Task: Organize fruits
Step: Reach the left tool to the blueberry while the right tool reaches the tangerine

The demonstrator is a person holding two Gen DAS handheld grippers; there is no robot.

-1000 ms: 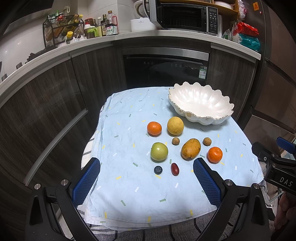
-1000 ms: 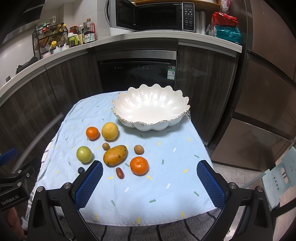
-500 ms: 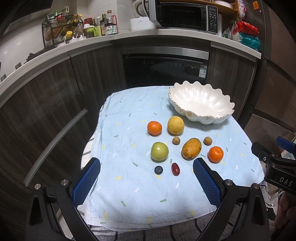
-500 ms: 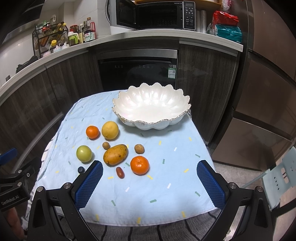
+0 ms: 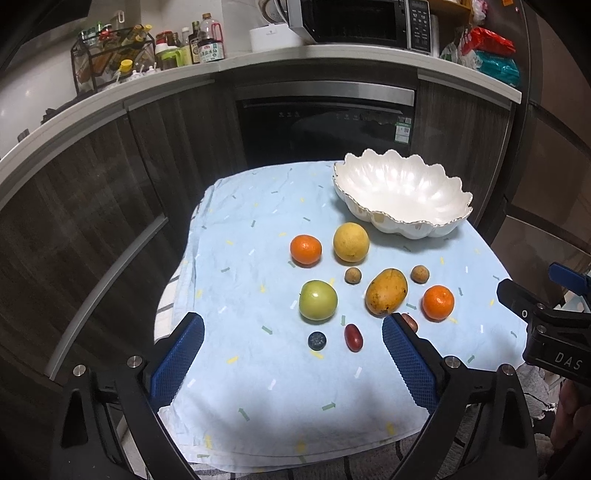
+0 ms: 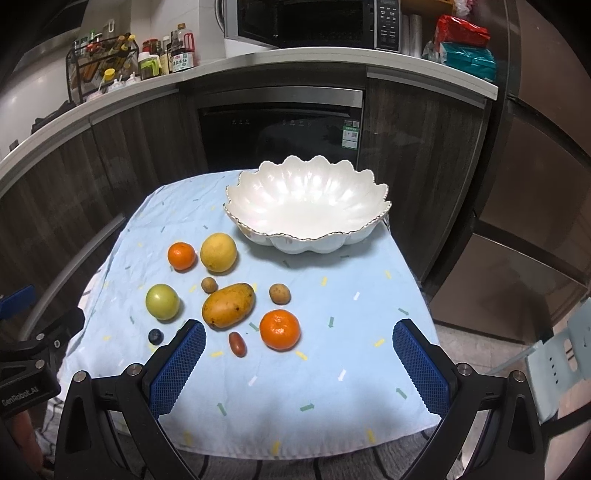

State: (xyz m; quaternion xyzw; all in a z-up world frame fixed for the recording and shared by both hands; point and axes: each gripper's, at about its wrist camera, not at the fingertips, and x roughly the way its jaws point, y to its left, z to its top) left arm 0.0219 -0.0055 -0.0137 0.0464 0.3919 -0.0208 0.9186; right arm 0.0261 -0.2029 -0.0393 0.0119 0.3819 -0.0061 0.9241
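Note:
An empty white scalloped bowl stands at the back right of a pale blue cloth. Loose fruit lies in front of it: a yellow citrus, two tangerines, a green apple, a mango, two small brown fruits, a red date and a blueberry. My left gripper hangs open short of the date. My right gripper is open near the tangerine. Neither holds anything.
The table sits in front of dark kitchen cabinets with a built-in oven. A counter above carries a microwave and a bottle rack. A pale chair stands at the right. A striped cloth shows under the blue one at the near edge.
Both grippers have crept slightly forward toward the fruit; the fruit and bowl appear a little nearer. Nothing on the table has moved.

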